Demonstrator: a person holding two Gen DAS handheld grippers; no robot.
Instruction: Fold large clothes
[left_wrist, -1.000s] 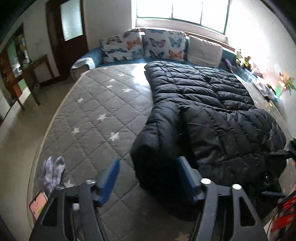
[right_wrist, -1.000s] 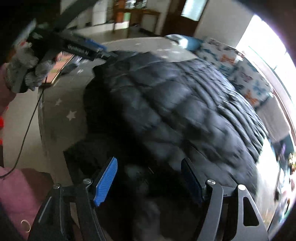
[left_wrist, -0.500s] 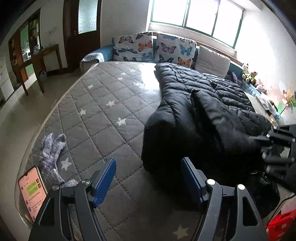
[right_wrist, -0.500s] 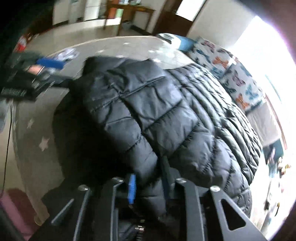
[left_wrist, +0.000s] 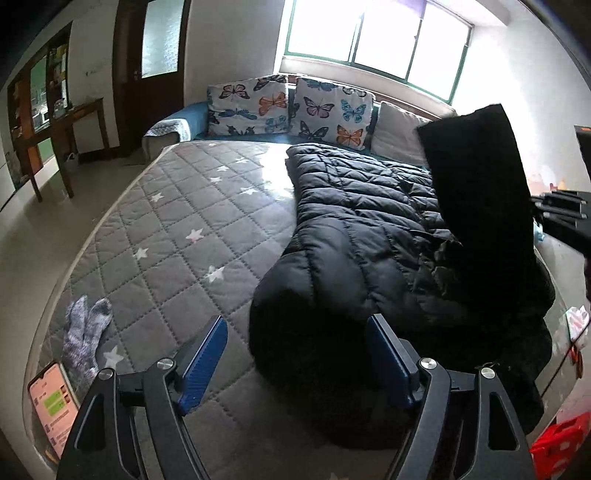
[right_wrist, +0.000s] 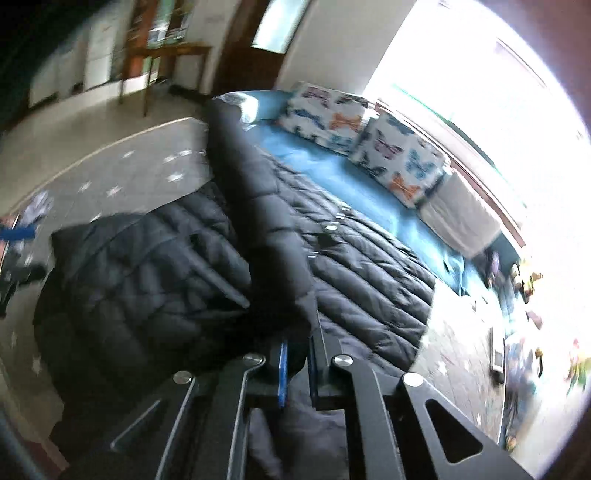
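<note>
Your right gripper (right_wrist: 295, 360) pinches a sleeve (right_wrist: 266, 206) of the black puffer coat (left_wrist: 369, 236), lifting it above the coat's body, which lies on the grey star-quilted mattress (left_wrist: 177, 221). Your left gripper (left_wrist: 295, 354) hovers with fingers spread wide, holding nothing, just above the coat's near edge.

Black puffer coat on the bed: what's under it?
The black quilted puffer coat lies on the grey star-patterned quilted mattress, which shows beside it. The right gripper holds one part lifted. Anything between coat and mattress is covered.
</note>
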